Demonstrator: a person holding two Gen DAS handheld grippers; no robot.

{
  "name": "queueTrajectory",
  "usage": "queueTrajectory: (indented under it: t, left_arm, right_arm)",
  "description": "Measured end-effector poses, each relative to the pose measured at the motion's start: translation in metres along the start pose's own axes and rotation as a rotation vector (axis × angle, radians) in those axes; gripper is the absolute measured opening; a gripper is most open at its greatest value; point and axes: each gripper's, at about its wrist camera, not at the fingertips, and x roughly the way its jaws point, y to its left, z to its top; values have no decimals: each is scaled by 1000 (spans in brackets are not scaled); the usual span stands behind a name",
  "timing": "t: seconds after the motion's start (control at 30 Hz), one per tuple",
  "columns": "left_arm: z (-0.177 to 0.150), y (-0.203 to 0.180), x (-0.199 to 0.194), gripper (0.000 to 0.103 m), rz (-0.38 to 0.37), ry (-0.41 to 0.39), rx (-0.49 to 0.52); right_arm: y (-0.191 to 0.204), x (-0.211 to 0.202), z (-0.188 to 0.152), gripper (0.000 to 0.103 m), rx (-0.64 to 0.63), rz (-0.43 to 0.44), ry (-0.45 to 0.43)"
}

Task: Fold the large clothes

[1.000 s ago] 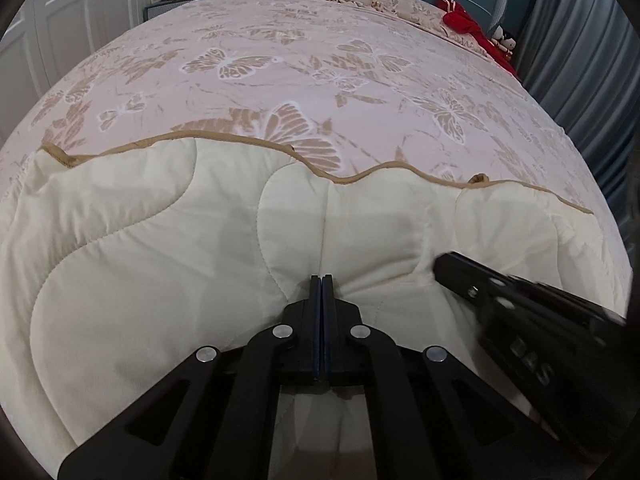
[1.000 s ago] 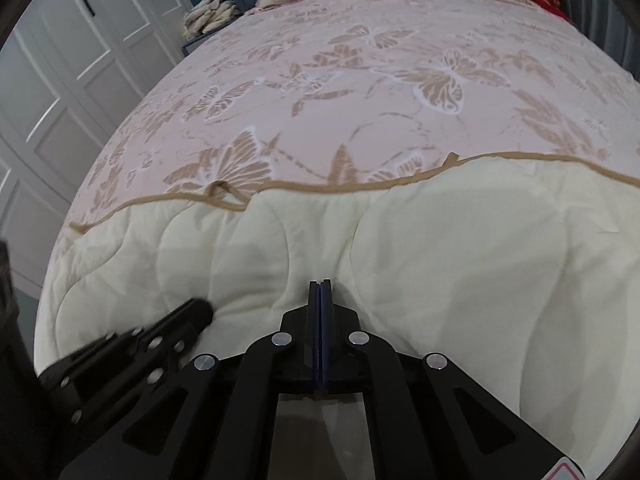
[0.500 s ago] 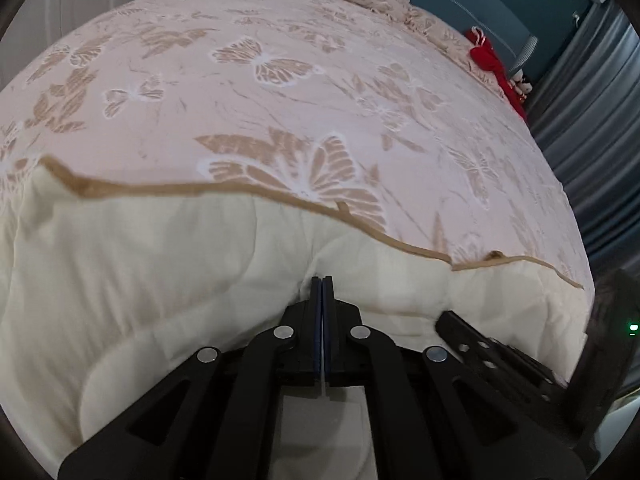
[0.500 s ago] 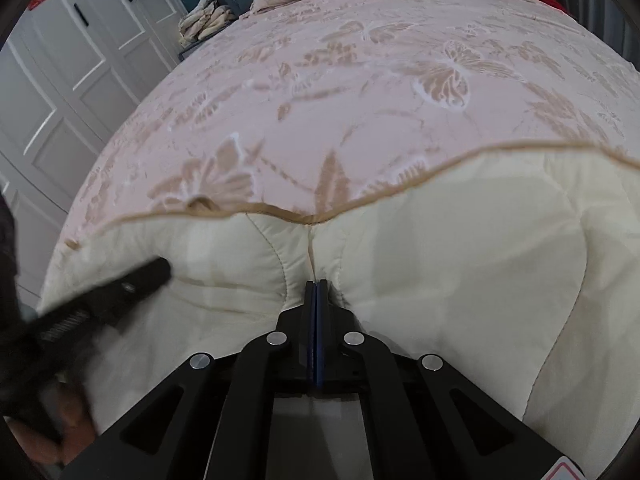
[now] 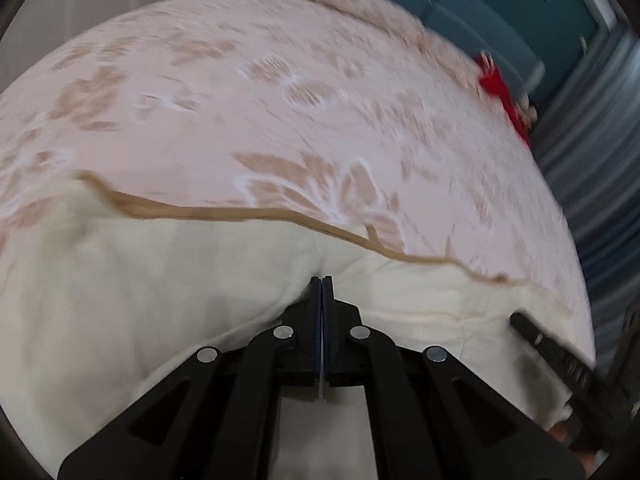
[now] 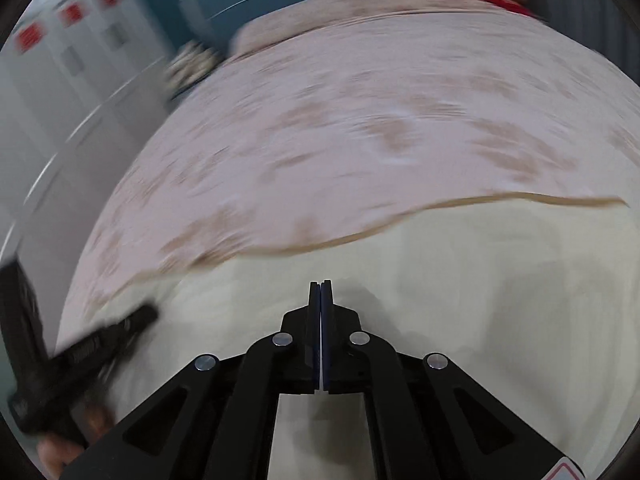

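While my left view blurs, I see the left hand-held gripper [image 5: 322, 280] clamped on the cream quilt [image 5: 140, 300], folded over the butterfly-print bed [image 5: 320, 120]; the right hand-held gripper [image 5: 520, 320] sits at right. From my right view, the right hand-held gripper [image 6: 321, 283] pinches the quilt [image 6: 480, 300] too, fingers together.
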Motion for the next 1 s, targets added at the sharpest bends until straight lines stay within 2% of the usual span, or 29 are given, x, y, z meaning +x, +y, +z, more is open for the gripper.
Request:
queueTrajectory:
  t: [0.03,0.07,0.2,0.23,0.27,0.33,0.37,0.43,0.5,0.6,0.67,0.73,0.83,0.87,1.0]
  left_arm:
    - [-1,6,-14,1,-20,-17,-21]
    - [-2,11,-24,7,-26,-24,-29]
    - [-24,45,-93,43,-24,-82,-44]
    - [-36,59,-114,47,-12,-98,-57]
    - [-42,68,-124,56,-1,-98,-72]
    - [-60,93,-147,62,29,-99,-128]
    - [-71,107,-156,67,63,-95,-165]
    - [-86,127,-166,69,87,-85,-229]
    - [-103,144,-170,72,43,-55,-299]
    - [-114,148,-157,78,-22,-18,-341]
    - [-118,148,-141,80,-73,9,-388]
    - [-122,143,-136,80,-94,0,-407]
    - [-117,125,-124,65,-130,37,-387]
    - [-115,121,-120,55,-143,45,-394]
    - [-108,102,-134,33,-149,16,-358]
  right_arm:
    - [16,3,-5,0,-55,11,31]
    - [26,8,-11,0,-87,26,60]
    - [31,26,-30,0,-100,7,100]
    - [29,28,-31,0,-96,10,99]
    - [27,30,-31,0,-93,14,100]
    - [24,32,-32,0,-94,10,99]
    - [25,33,-34,0,-103,3,96]
    - [30,35,-36,0,-122,-11,87]
    - [31,37,-37,0,-130,-19,80]
    - [33,38,-37,0,-139,-28,76]
    - [34,38,-36,0,-140,-30,79]
    - [33,34,-34,0,-135,-23,81]
    - [28,14,-34,0,-97,2,71]
    - [26,3,-36,0,-87,14,61]
    - [12,-61,-72,0,-83,59,45]
